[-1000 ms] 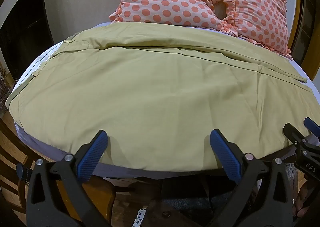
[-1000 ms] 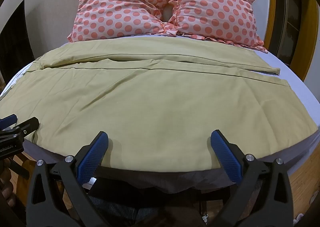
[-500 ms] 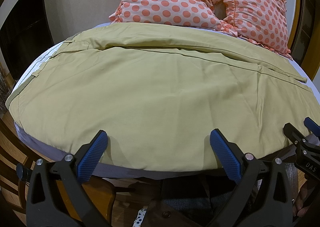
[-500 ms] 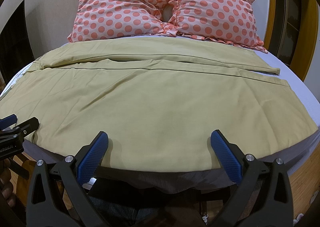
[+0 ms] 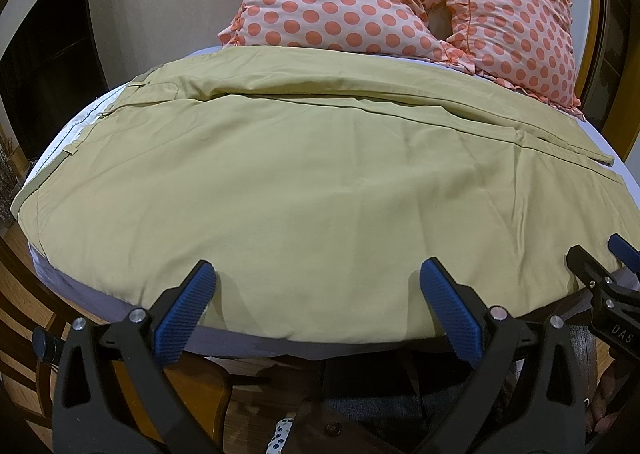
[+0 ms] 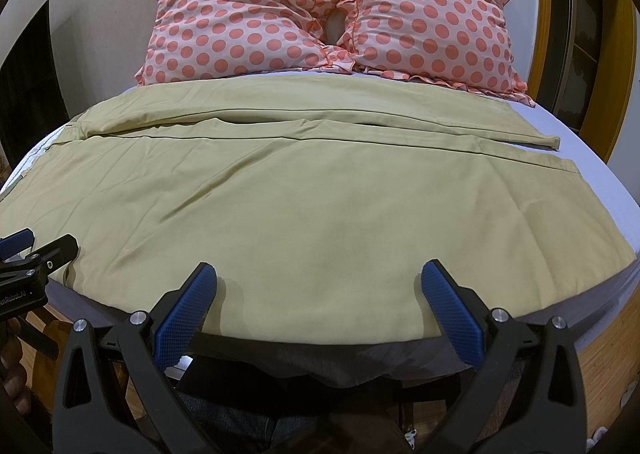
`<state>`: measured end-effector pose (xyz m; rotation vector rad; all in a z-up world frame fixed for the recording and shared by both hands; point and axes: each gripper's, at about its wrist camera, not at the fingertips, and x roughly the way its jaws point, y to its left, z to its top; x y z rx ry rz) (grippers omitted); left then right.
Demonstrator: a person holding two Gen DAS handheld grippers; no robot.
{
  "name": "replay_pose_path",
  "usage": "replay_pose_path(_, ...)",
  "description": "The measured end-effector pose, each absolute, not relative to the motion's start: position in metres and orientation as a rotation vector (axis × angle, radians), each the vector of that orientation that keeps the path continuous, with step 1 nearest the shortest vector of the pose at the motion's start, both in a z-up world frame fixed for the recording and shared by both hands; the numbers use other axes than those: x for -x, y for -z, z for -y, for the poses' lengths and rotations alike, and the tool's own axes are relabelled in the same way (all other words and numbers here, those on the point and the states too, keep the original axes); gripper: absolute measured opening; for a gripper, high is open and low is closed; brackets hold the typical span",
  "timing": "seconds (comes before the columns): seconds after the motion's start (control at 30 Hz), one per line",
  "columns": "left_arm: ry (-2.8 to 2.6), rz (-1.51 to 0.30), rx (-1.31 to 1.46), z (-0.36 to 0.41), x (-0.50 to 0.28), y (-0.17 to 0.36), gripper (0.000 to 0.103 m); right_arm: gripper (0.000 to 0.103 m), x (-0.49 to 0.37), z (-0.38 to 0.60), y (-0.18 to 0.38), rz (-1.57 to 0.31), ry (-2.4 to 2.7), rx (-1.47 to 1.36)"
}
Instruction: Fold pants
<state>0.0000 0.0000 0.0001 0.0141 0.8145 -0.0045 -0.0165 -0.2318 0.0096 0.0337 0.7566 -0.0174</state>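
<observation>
The khaki pants (image 6: 304, 193) are lying flat across the bed (image 6: 592, 141). The left tongs (image 5: 316, 294) and right tongs (image 6: 318, 296) are both standing apart, holding nothing.

Readable lettering is scarce. In my left wrist view, white capitals "DAS" stand on the black body of my right gripper (image 5: 624, 254), off to the right of my left gripper's (image 5: 316, 294) blue pads; the letters run off the edge. In my right wrist view, white print "enRoboLAI", cut at the start, stands on the black body of my left gripper (image 6: 38, 244), left of my right gripper's pads.
</observation>
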Motion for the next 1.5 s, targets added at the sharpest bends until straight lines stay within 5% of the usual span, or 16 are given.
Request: replay_pose_path(1.5,0.004,-0.809,-0.015,0.0001,0.0001,-0.0003,0.101,0.102,0.0173,0.2334,-0.0123,-0.753,0.018,-0.035)
